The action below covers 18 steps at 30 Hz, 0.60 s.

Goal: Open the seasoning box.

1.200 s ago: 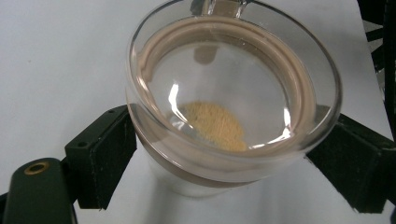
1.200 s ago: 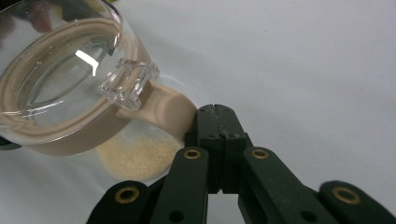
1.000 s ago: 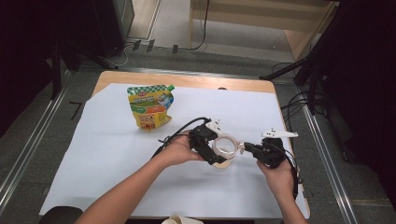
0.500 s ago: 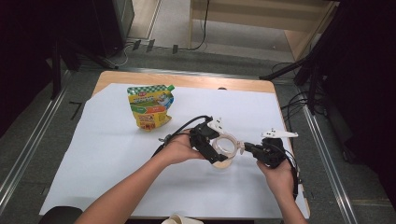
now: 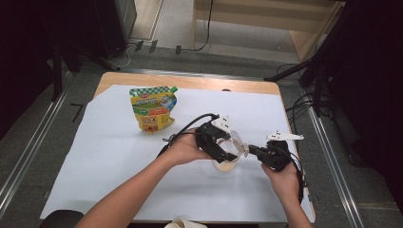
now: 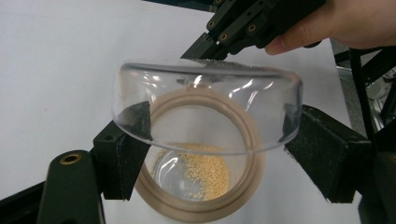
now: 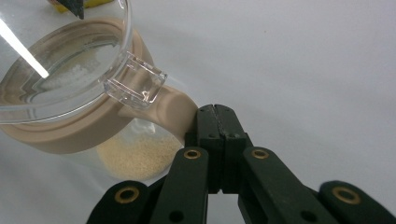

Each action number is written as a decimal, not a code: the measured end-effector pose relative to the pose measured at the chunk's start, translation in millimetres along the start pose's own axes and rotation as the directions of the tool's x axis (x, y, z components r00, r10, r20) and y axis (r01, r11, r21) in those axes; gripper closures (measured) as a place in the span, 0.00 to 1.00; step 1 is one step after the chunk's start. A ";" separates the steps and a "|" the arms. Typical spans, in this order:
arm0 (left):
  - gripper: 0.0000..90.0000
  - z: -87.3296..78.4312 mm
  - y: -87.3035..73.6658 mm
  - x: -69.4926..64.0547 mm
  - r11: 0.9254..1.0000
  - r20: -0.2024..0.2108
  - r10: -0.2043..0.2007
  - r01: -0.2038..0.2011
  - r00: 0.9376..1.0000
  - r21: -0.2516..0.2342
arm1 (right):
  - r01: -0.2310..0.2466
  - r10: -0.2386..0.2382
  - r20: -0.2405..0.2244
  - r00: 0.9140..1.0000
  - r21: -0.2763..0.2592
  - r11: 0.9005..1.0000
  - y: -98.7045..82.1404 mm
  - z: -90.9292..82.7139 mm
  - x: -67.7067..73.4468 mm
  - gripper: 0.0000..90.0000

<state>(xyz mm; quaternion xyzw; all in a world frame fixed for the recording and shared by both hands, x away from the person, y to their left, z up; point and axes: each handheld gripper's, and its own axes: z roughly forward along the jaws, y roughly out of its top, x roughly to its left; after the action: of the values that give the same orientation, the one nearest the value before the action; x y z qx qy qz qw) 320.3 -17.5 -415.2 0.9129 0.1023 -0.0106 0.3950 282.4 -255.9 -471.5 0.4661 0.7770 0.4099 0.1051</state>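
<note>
Forearms enter from the near table edge; we hold a gripper in each hand. Our right gripper (image 5: 252, 151), jaws fully closed, clamps the beige handle tab (image 7: 180, 108) of the jar (image 5: 225, 164), which stands on the white sheet (image 5: 95, 156) near the right side. Our left gripper (image 5: 228, 151) grips the clear lid (image 6: 205, 109) by its rim, one pad on each side. A second ago the lid sat level on the jar's mouth; now it is raised and tilted, hinged at the clip (image 7: 135, 84) beside the handle, and the left jaws have just been closing a little on it. We judge the jar open: the beige rim (image 6: 201, 207) is exposed and pale granules (image 6: 205, 175) lie at the bottom. Farther off, well apart, the yellow-green pouch (image 5: 152, 108) lies flat, perhaps next to be handled.
</note>
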 end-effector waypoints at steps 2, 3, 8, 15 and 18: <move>0.32 -0.7 2.0 -0.7 1.000 0.010 -0.008 0.008 1.000 -0.008 | 0.000 0.000 0.000 1.000 0.001 1.000 0.0 -0.4 0.1 1.00; 0.34 -1.4 3.0 -1.4 1.000 0.019 -0.014 0.015 1.000 -0.012 | 0.002 -0.002 0.000 1.000 0.000 1.000 -0.1 -0.6 0.0 1.00; 0.48 -5.4 9.8 -6.9 1.000 0.037 -0.016 0.016 0.999 -0.004 | 0.001 -0.001 -0.003 1.000 -0.001 1.000 -0.1 -0.9 -0.1 1.00; 0.59 -9.7 15.9 -6.3 0.998 0.057 -0.056 0.055 0.997 0.022 | 0.007 -0.007 -0.007 1.000 -0.003 1.000 0.1 -0.7 0.3 1.00; 0.61 -10.6 16.4 -6.2 0.997 0.073 -0.070 0.069 0.995 0.024 | 0.010 -0.010 -0.007 1.000 0.003 1.000 0.3 0.4 1.2 1.00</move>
<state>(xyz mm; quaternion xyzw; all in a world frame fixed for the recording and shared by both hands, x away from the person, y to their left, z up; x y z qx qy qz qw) 316.8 -21.9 -395.4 0.9120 0.1194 -0.0591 0.3880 282.1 -254.7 -471.3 0.4608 0.7804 0.4098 0.1040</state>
